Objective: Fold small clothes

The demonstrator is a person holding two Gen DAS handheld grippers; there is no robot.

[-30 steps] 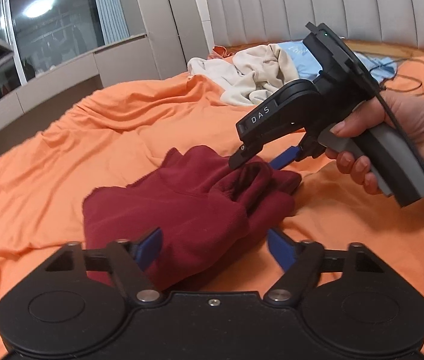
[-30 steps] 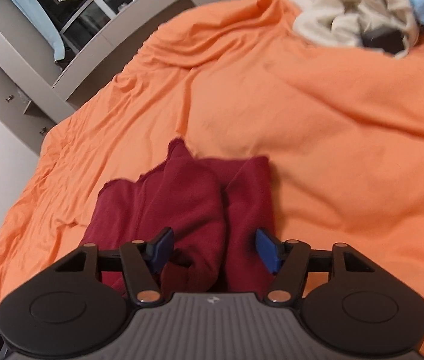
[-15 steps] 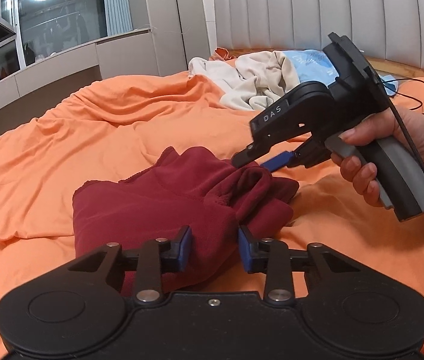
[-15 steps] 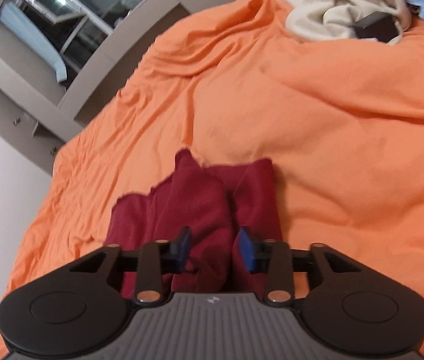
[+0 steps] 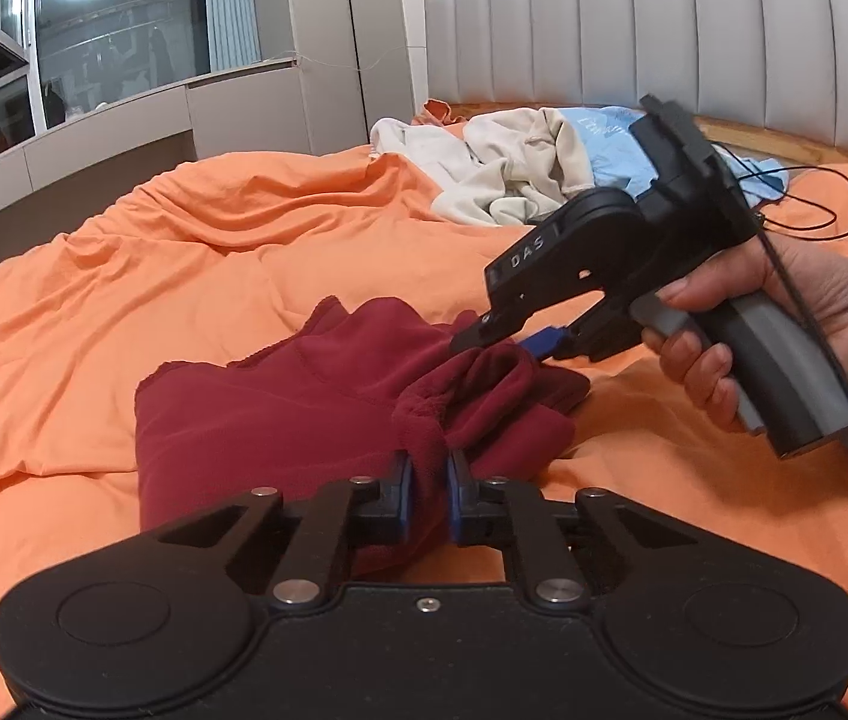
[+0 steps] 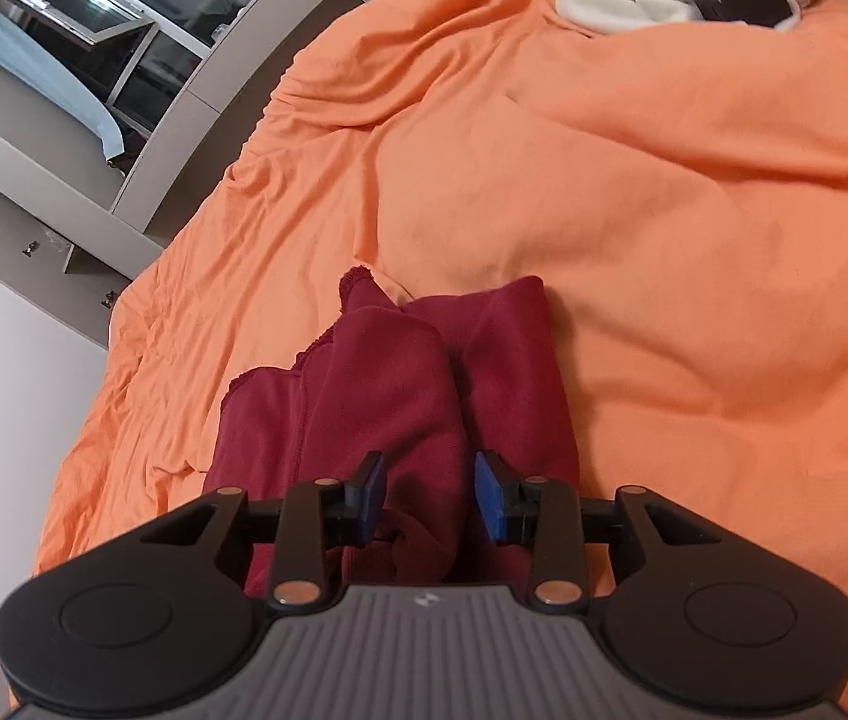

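Observation:
A dark red garment (image 5: 279, 414) lies crumpled on the orange bedsheet (image 5: 183, 276). My left gripper (image 5: 428, 480) is closing, and its blue pads pinch a fold at the garment's near edge. A hand (image 5: 784, 300) holds my right gripper (image 5: 508, 342) at the garment's right side, where its tips bite into a raised bunch of cloth. The right wrist view shows the garment (image 6: 387, 396) stretching away from my right gripper (image 6: 428, 489). That gripper's jaws are still closing, with a thick fold filling the gap between the pads.
A pile of beige and light blue clothes (image 5: 514, 174) lies near the grey padded headboard (image 5: 664, 30), with a black object (image 6: 742, 0) on it. A thin black cable (image 5: 814, 204) trails over the sheet at the right. Grey cabinets and a window (image 5: 93, 60) stand on the left.
Both grippers have gone from wide open to closed on folds of the dark red garment. The cloth under the right gripper has bunched up. Neither hand has shifted much.

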